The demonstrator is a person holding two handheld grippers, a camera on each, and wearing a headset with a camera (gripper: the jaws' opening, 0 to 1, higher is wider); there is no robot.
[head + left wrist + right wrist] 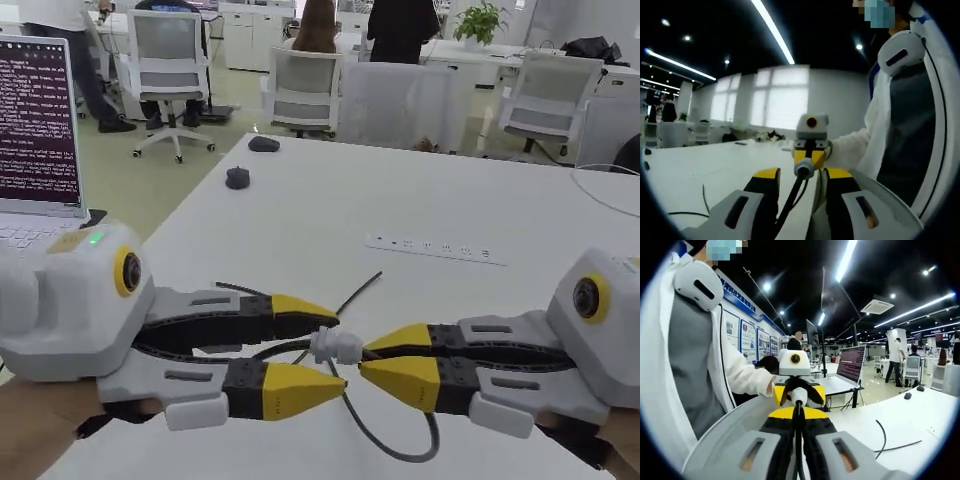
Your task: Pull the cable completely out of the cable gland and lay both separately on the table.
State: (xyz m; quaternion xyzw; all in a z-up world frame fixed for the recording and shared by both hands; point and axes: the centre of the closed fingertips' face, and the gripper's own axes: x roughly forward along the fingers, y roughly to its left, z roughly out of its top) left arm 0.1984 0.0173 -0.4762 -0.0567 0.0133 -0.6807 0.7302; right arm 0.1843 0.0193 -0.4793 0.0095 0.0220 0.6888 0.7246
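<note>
The gland (335,346) (803,170) (799,396) is a small white plastic fitting with a rounded nut, held just above the table's near edge, midway between the two grippers. The cable (395,450) (790,200) (798,440) is dark grey and passes through the gland. One stretch runs left, and another drops in a loop toward the near edge and curves up on the right.

The right gripper (363,360) (809,159) (796,412) has its yellow tips pressed together on the cable, right beside the gland. The left gripper (342,350) (803,176) (799,392) has its jaws spread wide. The gland sits between its tips, and the cable runs back down the gap without being pinched.

The table (400,190) is plain white. On it are a white power strip (435,248) to the right, a dark mouse (237,178) at the far left, and thin black wires (360,290) just beyond the grippers. A laptop (35,130) with a lit screen of text stands at the left.

The room is an open office with grey mesh chairs (165,60), white desks, a plant (480,20) far right, people at the back and strip lights overhead.
</note>
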